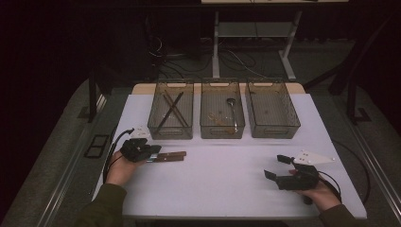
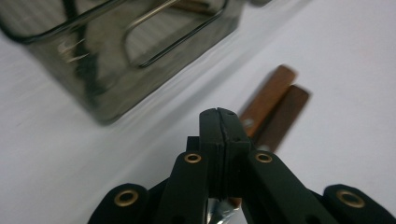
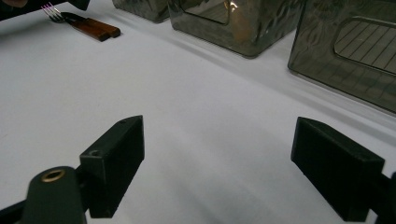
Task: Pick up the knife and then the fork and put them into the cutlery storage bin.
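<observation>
Left claw [image 1: 152, 156] sits at the left side of the white bench [image 1: 227, 189], jaws clenched tight. In the left gripper view they meet face to face, w/ something shiny pinched low between them. Can't tell for sure what, but it lines up w/ the two wooden-handled utensils [image 1: 171, 155] lying side by side on the bench, handles pointing right, just in front of the left bin [image 1: 171, 129]. From the right gripper view, fork tines [image 3: 50, 11] show at the metal end, right by the left claw.

Right claw [image 1: 279, 166] is down at the bench's right front, released, jaws wide apart, nothing between them, well apart from the utensils.

Middle bin [image 1: 222, 127] holds a spoon [image 1: 231, 111]; right bin [image 1: 273, 127] beside it.
</observation>
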The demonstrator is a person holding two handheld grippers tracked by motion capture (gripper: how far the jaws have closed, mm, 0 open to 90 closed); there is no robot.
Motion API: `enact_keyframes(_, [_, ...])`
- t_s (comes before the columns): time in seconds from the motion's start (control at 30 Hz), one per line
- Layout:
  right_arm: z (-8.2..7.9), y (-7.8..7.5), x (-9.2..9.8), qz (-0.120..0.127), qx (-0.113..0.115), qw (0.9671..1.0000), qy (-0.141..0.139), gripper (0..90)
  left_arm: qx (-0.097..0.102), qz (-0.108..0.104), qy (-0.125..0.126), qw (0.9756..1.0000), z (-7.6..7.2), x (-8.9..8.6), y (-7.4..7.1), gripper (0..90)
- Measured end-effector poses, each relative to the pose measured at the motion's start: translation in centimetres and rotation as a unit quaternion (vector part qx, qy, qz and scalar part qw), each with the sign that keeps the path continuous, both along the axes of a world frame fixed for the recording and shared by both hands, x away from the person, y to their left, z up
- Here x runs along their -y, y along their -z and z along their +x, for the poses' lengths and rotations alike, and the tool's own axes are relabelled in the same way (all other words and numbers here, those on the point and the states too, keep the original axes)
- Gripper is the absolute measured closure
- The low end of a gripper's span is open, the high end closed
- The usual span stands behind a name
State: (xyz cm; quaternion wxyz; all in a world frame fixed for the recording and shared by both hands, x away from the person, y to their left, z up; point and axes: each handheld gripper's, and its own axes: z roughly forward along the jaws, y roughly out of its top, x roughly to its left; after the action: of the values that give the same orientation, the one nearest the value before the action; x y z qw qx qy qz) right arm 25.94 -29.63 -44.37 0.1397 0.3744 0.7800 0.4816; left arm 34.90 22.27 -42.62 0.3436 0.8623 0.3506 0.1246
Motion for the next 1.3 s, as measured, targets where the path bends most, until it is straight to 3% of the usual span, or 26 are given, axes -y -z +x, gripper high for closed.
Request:
enact_keyframes(0.2, [0.0,0.0,0.0,-0.001,0.001,1.0,0.0,16.9,-0.017,0.034,-0.025,0.999,0.7,-0.6,0.8,89.6])
enact_keyframes(0.5, [0.0,0.0,0.0,0.002,0.0,1.0,0.0,17.0,-0.026,0.055,-0.022,0.9979,0.7,-0.5,0.8,89.7])
enact_keyframes(0.8, [0.0,0.0,0.0,0.004,0.001,1.0,0.0,17.0,-0.038,0.065,-0.015,0.9971,0.4,-0.4,0.6,89.8])
enact_keyframes(1.3, [-0.1,-0.2,0.0,0.006,0.005,1.0,-0.003,17.0,-0.063,0.051,0.003,0.9967,-0.9,-0.8,0.5,89.8])
